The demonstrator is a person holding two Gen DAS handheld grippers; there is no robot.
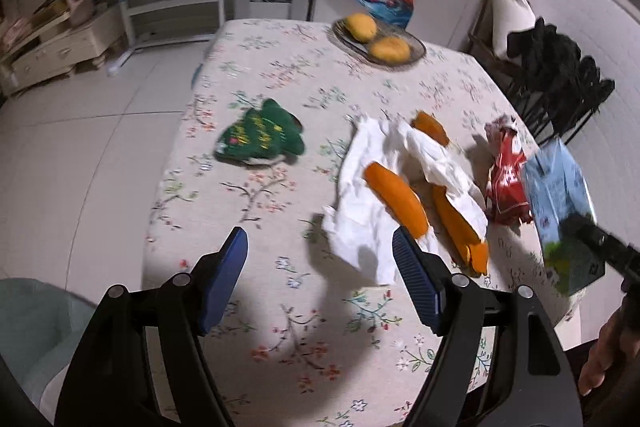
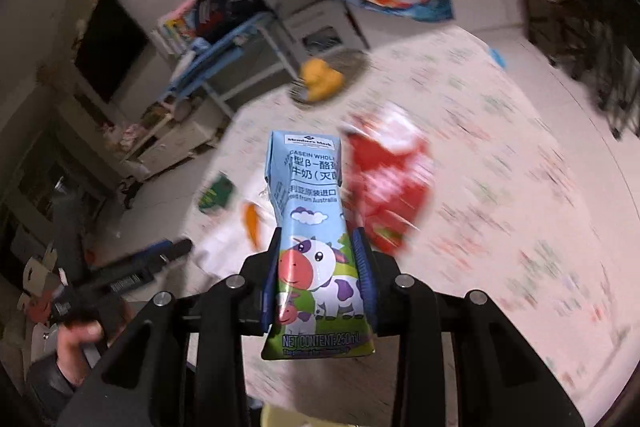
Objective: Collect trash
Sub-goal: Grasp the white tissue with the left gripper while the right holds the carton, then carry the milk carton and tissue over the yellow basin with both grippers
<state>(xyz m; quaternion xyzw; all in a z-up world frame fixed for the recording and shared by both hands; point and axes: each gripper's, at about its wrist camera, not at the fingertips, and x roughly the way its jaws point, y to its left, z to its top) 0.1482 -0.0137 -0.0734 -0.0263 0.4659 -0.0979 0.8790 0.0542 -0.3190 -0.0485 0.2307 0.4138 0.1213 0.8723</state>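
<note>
The right claw (image 2: 319,267) is clamping a squashed milk carton (image 2: 310,223) near its lower half, the carton's long axis running straight out along the fingers, lifted off the floral-clothed surface (image 1: 256,131). The left claw (image 1: 320,259) is hovering wide open and empty, with the crumpled white tissue (image 1: 362,195) and its orange peels (image 1: 396,199) lying just ahead and to its right, their length running away from it. The left claw looks nearer to that pile; the red wrapper (image 1: 506,179) lies beyond it.
</note>
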